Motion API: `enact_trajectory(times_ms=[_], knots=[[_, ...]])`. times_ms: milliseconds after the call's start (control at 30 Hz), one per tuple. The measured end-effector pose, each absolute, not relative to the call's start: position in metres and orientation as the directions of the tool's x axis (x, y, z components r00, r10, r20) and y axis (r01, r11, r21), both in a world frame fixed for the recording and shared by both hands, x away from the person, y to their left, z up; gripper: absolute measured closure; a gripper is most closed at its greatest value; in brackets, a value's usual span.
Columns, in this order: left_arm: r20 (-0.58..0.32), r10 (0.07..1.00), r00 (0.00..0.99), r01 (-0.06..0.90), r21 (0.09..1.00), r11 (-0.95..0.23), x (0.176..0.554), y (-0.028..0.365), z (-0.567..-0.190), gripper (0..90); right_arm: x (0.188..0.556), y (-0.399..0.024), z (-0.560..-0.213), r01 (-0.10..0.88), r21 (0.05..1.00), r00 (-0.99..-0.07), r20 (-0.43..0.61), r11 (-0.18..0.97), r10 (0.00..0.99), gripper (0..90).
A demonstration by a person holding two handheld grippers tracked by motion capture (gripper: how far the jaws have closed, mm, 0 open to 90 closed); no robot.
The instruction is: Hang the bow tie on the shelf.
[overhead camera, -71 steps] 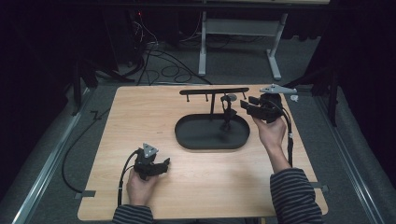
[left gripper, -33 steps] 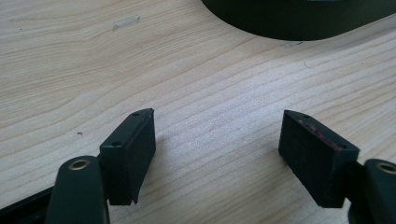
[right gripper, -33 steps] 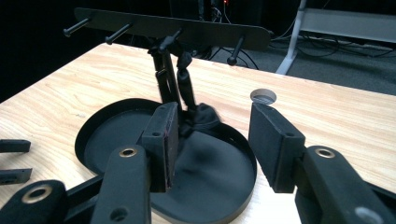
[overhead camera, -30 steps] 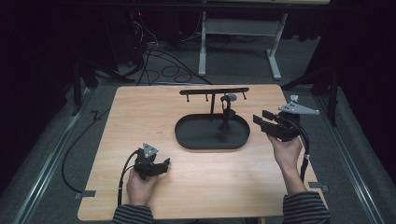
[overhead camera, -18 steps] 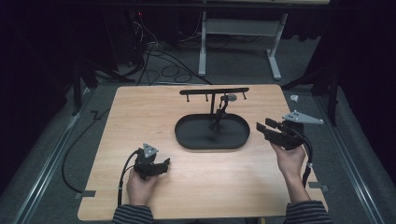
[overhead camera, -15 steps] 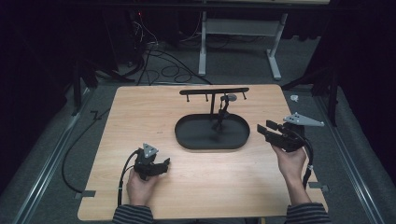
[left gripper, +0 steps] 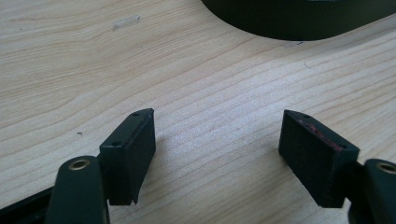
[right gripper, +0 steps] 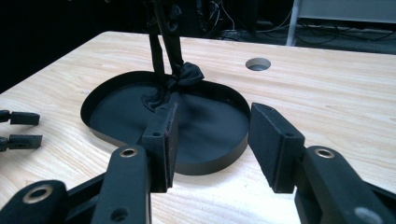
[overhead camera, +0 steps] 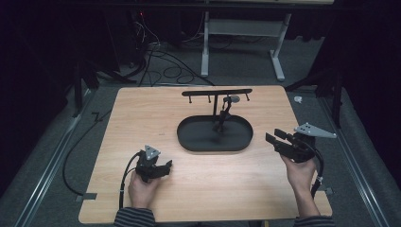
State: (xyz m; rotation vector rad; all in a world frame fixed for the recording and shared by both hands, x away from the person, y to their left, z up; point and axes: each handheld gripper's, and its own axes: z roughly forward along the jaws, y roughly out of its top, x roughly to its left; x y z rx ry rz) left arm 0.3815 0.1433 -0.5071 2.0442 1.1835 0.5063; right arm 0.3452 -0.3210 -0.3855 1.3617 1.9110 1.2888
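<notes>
Two grippers flank the black oval tray (overhead camera: 213, 135) in the high view: the left gripper (overhead camera: 163, 169) sits near its lower-left side, the right gripper (overhead camera: 273, 137) just off its right end. Left gripper view: jaws spread, empty, above bare table (left gripper: 210, 93) short of the tray's rim. Right gripper view: jaws spread, empty, facing the tray and its upright stand (right gripper: 163, 42).

The oval tray (overhead camera: 198, 142) sits mid-table (overhead camera: 142, 109). A hook stand (overhead camera: 216, 92) rises from its rear, a strap (overhead camera: 222, 124) dangling into it. Left gripper (overhead camera: 163, 169) lies front-left of the tray (well apart); right gripper (overhead camera: 273, 138) just right.
</notes>
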Motion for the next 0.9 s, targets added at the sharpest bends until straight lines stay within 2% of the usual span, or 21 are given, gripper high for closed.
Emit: enact_trajectory(times_ms=[900], knots=[[-0.015,0.864,0.504,0.586,0.741,-0.328,0.381,0.143,-0.507,27.7,0.33,-0.299,-0.421,0.516,0.852,-0.451,0.181,0.09,0.874,54.9]])
